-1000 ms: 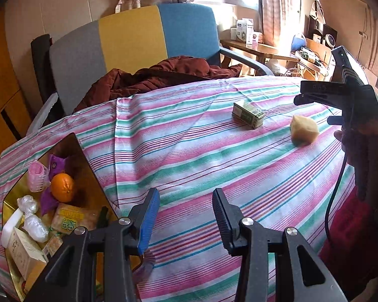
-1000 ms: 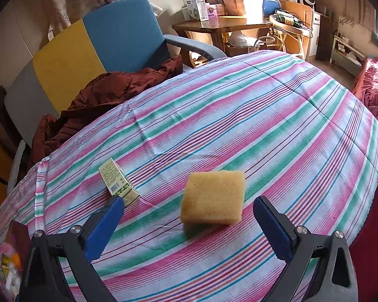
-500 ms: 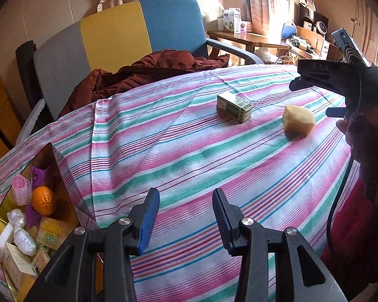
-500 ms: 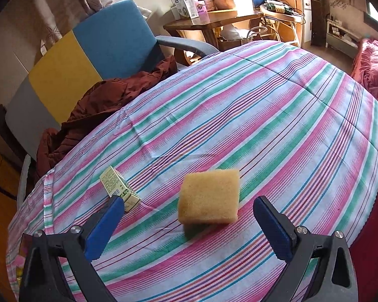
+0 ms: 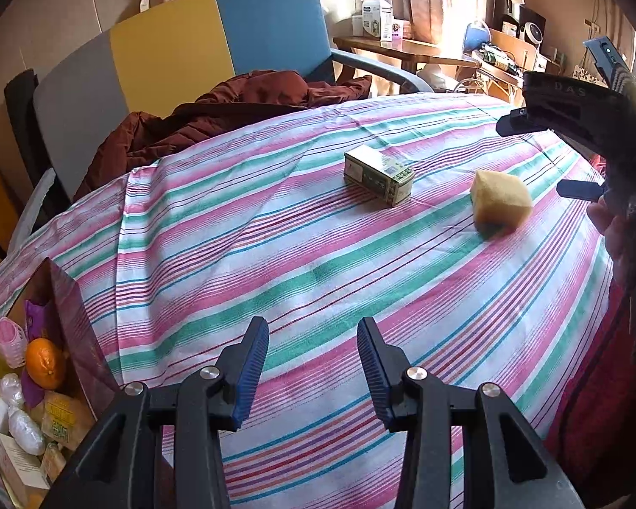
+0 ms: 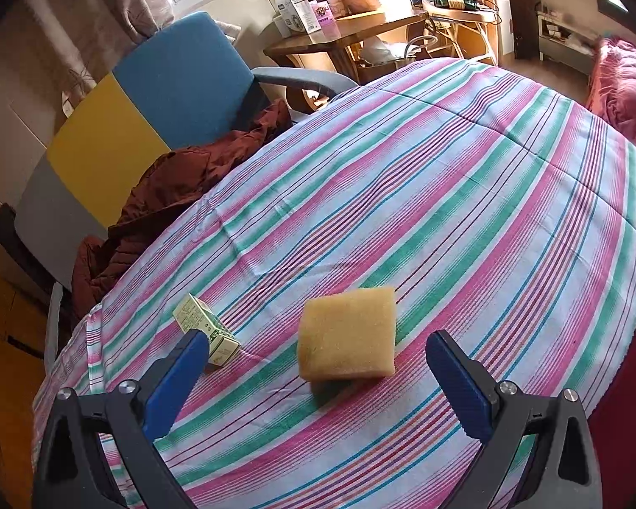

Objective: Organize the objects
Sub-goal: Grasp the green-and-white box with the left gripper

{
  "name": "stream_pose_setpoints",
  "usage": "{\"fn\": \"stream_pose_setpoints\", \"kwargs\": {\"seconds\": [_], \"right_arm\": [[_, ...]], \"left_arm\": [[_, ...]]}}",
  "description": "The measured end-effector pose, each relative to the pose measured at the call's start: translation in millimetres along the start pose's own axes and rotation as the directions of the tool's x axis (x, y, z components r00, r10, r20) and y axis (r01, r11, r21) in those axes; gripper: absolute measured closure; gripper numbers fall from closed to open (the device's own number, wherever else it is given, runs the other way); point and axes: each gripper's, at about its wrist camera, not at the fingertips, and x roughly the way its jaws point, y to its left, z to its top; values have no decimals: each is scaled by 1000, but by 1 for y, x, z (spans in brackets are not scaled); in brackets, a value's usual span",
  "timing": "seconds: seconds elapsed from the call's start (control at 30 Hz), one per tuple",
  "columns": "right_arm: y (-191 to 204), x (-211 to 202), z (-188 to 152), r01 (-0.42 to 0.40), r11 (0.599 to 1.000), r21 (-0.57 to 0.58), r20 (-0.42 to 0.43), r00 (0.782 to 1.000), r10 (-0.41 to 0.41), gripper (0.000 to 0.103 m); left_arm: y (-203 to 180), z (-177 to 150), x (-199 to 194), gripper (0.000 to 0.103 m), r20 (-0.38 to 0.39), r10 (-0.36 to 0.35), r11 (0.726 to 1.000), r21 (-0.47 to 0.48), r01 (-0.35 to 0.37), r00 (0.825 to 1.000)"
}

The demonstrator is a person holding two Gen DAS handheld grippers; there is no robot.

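— Where was the sponge (image 6: 347, 334)?

— Lower middle of the right wrist view, flat on the striped cloth (image 6: 466, 195), between the spread fingers of the right gripper (image 6: 318, 373) — not yet touched. The green carton (image 6: 207, 328) lay just left of it.

— And the other tongs?

— The left gripper (image 5: 313, 371) was released too, holding nothing, the box (image 5: 70, 318) of collected things at lower left. I'd judge a pick-up was starting; next, lower and close squarely.
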Motion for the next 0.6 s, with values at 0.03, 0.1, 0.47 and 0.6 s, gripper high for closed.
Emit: {"fn": "stream_pose_setpoints", "kwargs": {"seconds": [0.03, 0.1, 0.47, 0.6], "right_arm": [[-1, 0, 0, -5, 1000, 7, 0, 1000, 5, 0], [-3, 0, 1, -15, 1000, 20, -2, 1000, 15, 0], [-19, -1, 3, -70, 991, 118, -15, 997, 72, 0], [-31, -1, 4, -90, 980, 178, -15, 995, 94, 0]], "left_arm": [[0, 3, 3, 59, -6, -6, 1000, -5, 6, 1000], [-2, 9, 9, 59, -15, -12, 1000, -8, 12, 1000], [-19, 44, 45, 59, -63, -50, 999, -11, 49, 997], [-24, 57, 57, 59, -69, -68, 998, -23, 66, 995]]}}
